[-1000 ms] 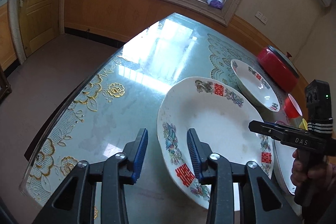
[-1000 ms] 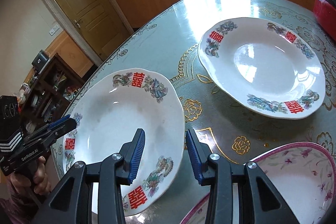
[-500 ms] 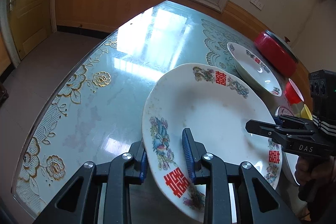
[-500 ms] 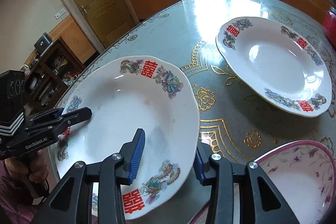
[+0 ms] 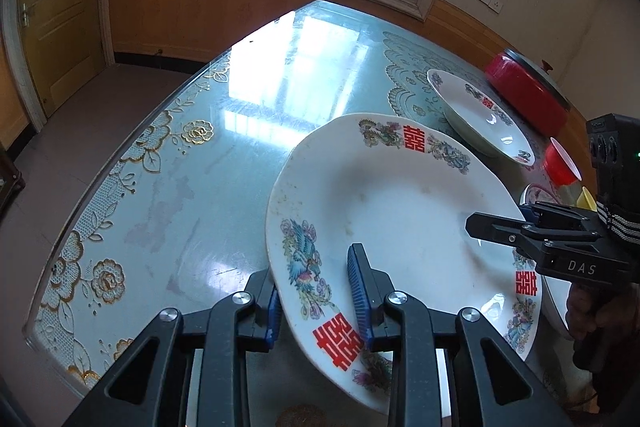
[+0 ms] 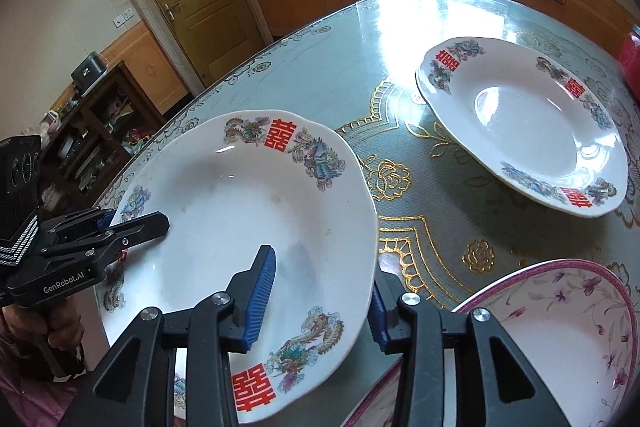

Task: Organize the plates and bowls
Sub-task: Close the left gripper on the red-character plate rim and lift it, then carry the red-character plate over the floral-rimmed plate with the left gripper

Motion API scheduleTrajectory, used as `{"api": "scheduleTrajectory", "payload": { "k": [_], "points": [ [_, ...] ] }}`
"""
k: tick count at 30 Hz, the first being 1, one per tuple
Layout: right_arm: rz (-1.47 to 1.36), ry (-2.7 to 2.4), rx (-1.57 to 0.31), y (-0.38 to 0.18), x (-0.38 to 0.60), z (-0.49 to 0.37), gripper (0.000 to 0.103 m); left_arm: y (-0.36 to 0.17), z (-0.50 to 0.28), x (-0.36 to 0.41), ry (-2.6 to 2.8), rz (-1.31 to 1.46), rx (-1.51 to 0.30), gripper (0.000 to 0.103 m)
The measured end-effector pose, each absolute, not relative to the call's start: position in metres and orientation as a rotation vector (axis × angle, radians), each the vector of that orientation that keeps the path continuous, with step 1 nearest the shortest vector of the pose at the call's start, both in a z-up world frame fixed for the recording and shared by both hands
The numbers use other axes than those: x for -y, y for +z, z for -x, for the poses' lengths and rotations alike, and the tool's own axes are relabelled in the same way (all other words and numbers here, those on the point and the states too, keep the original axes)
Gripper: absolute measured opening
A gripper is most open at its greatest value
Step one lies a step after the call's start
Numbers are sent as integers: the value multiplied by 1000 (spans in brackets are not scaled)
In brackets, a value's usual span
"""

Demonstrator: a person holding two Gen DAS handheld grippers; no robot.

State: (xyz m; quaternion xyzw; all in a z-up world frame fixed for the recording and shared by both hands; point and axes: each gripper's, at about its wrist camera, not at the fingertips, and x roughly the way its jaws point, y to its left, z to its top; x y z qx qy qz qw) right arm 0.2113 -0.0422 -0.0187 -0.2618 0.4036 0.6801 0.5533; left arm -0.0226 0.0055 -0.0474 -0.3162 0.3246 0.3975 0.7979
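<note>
Near plate point(image 5: 392, 227): held off table point(image 5: 256, 115) by both grippers, one rim each side.
Left gripper point(image 5: 318, 301): jaws clamped on plate's near-left rim, one pad above, one beneath.
Right gripper point(image 6: 320, 301): jaws straddled opposite rim; pad contact not clear, grip judged likely.
Second plate point(image 6: 520, 127): flat on table, beyond right jaws. Pink-rimmed bowl point(image 6: 560, 331): beside right jaws.
Technique: keep plate level, lift both sides evenly, lower centred onto second plate.
Change: one second earlier both jaws stood apart over resting plate; since then both took the rim, plate tilted up.
</note>
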Motion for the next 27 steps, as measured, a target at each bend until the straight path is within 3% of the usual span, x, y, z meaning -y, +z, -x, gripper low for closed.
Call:
{"api": "scheduleTrajectory", "payload": {
  "k": [15,27],
  "points": [
    [518,1624,-906,-1,66,-225,42,-29,20,13,809,596,-654,29],
    [305,1500,-915,22,118,-268,42,-4,-26,31,646,485,-656,29]
  ]
}}
